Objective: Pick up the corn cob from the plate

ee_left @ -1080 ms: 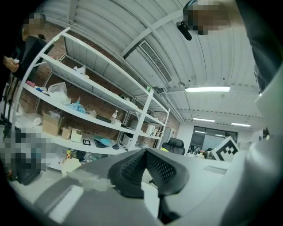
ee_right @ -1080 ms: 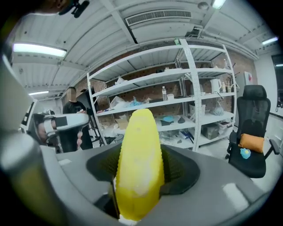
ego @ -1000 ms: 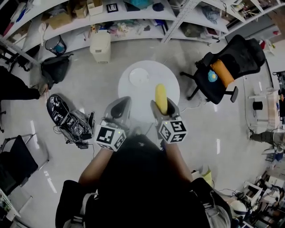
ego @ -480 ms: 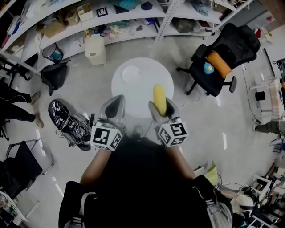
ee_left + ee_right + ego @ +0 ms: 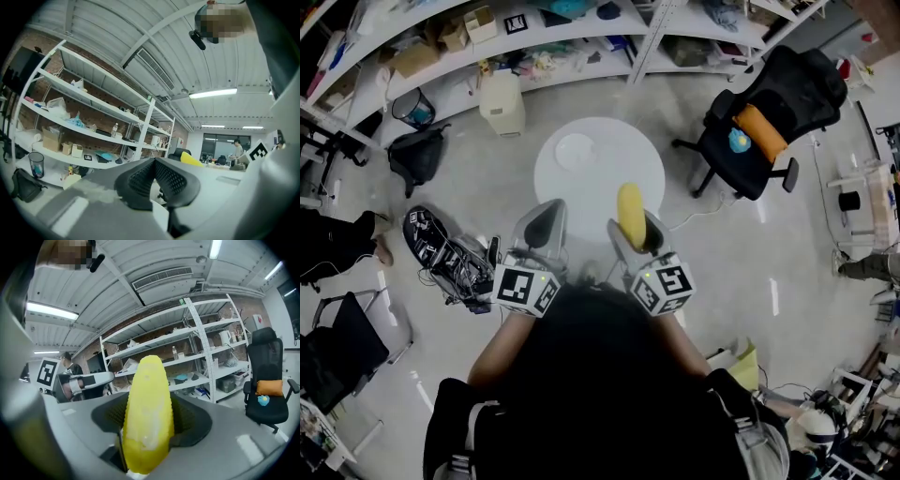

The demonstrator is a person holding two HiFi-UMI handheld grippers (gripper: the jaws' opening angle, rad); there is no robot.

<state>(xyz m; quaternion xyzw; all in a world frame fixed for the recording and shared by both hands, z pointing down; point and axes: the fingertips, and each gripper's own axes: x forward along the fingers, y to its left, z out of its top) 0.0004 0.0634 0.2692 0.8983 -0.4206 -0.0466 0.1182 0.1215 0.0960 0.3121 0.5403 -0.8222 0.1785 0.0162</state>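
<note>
Two grippers: both show in the head view, side by side in front of the person, each with its marker cube nearest the body.
Right gripper (image 5: 635,232): its jaws are clamped on the corn cob (image 5: 630,214), one pad against each side of it.
Corn cob, right gripper view: the yellow cob (image 5: 147,418) stands lengthwise between the dark pads of the right gripper (image 5: 150,405), and its rounded tip reaches past the jaw tips.
Corn cob, place: it is lifted clear of the plate (image 5: 577,153) and held in the air. In the head view its tip overlaps the near edge of the round white table (image 5: 623,164).
Plate: white, it lies on the far left part of the table, well apart from the cob, with nothing on it.
Left gripper (image 5: 544,217): its jaws are closed together with nothing between them. In the left gripper view its meshed pads (image 5: 140,176) meet in a line at the middle of the left gripper (image 5: 153,164).
Left gripper, place: it is near the table's edge, just left of the right gripper and not touching it.
Surroundings: a black office chair (image 5: 787,94) with an orange cushion (image 5: 759,131) stands right of the table. White shelving (image 5: 487,37) runs along the far side, with a pale bin (image 5: 504,103) in front of it.
</note>
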